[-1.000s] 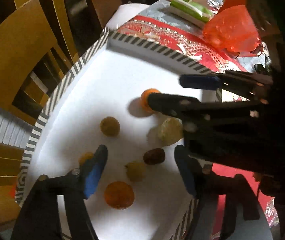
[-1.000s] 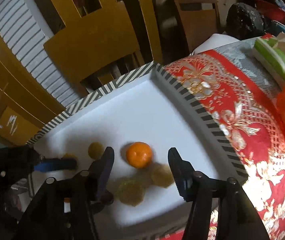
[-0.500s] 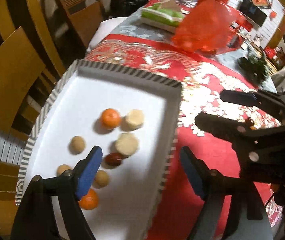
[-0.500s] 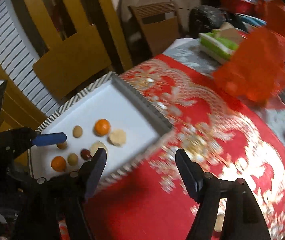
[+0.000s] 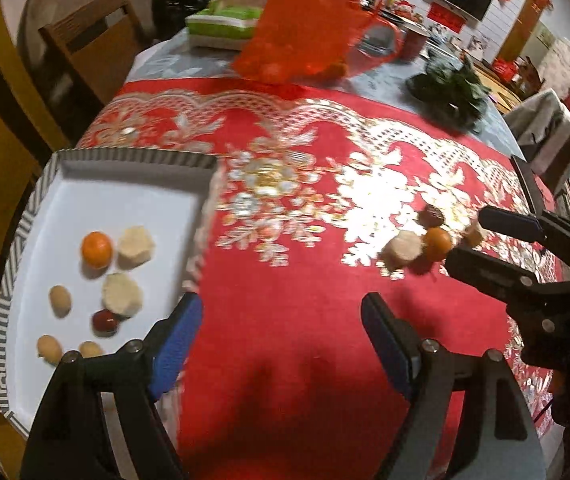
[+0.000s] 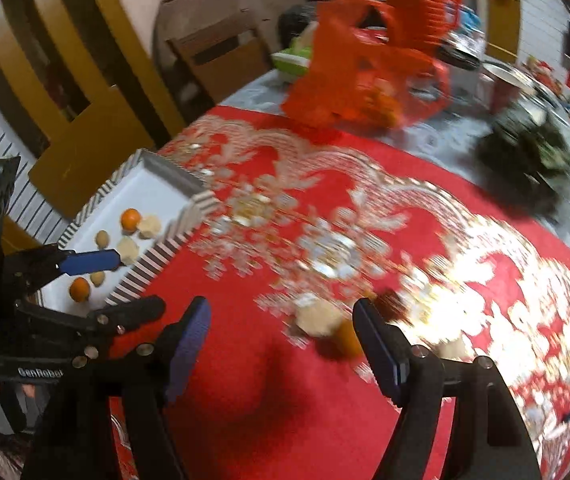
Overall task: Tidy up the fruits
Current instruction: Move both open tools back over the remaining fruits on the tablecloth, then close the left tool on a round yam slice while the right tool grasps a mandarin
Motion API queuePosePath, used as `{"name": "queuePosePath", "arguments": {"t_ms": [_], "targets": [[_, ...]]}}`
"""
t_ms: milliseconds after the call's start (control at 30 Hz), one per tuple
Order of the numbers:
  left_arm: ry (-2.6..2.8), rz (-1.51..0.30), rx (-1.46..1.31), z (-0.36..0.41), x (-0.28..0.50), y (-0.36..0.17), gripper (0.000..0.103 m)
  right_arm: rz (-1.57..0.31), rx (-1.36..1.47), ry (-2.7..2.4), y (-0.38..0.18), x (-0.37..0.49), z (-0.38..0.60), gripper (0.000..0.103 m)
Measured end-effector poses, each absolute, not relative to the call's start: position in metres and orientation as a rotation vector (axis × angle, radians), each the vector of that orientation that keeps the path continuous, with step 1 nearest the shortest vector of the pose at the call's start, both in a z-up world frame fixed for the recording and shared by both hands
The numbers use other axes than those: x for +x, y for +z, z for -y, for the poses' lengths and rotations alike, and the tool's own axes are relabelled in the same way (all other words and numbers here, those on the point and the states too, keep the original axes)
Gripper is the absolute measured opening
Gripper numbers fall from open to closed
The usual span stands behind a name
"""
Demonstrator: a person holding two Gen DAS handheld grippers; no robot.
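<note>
A white tray with a striped rim sits at the table's left edge and holds several fruits: an orange, pale peeled pieces, tan round ones and a dark red one. More fruits lie loose on the red cloth: a pale piece, an orange and a dark one. My left gripper is open and empty over the cloth beside the tray. My right gripper is open and empty, just in front of the loose fruits.
A red gold-patterned tablecloth covers the table. An orange-red plastic bag, a green and white box and a dark leafy bundle stand at the back. Wooden chairs stand left of the table.
Both grippers have swung right, away from the tray and out over the red cloth. The right gripper now faces the loose fruits. The fruits in the tray have stayed put.
</note>
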State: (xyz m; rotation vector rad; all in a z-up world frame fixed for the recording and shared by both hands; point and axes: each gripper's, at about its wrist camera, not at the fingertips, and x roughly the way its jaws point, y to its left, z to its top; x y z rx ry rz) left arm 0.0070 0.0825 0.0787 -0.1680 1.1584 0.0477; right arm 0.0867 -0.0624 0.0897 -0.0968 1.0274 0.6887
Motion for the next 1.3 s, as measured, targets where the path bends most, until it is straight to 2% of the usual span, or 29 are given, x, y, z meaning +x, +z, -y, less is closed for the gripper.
{"name": "queuePosePath", "arguments": {"t_ms": [467, 967, 1033, 1167, 1233, 1300], "targets": [[-0.038, -1.215, -0.136, -0.030, 0.041, 0.054, 0.081, -1.121, -0.034, 0.559, 0.061, 0.072, 0.151, 0.078], [-0.277, -1.213, 0.007, 0.003, 0.085, 0.021, 0.080, -1.147, 0.011, 0.525, 0.054, 0.071, 0.174, 0.079], [-0.290, -1.212, 0.059, 0.007, 0.087, 0.018, 0.068, -1.151, 0.013, 0.522, 0.052, 0.073, 0.174, 0.079], [-0.329, -1.206, 0.132, 0.014, 0.089, 0.017, 0.054, -1.157, 0.019, 0.524, 0.050, 0.078, 0.174, 0.079], [-0.340, -1.201, 0.125, 0.014, 0.091, 0.019, 0.038, -1.155, 0.019, 0.530, 0.050, 0.079, 0.171, 0.079], [-0.341, -1.198, 0.109, 0.013, 0.093, 0.020, 0.030, -1.151, 0.018, 0.538, 0.051, 0.082, 0.168, 0.079]]}}
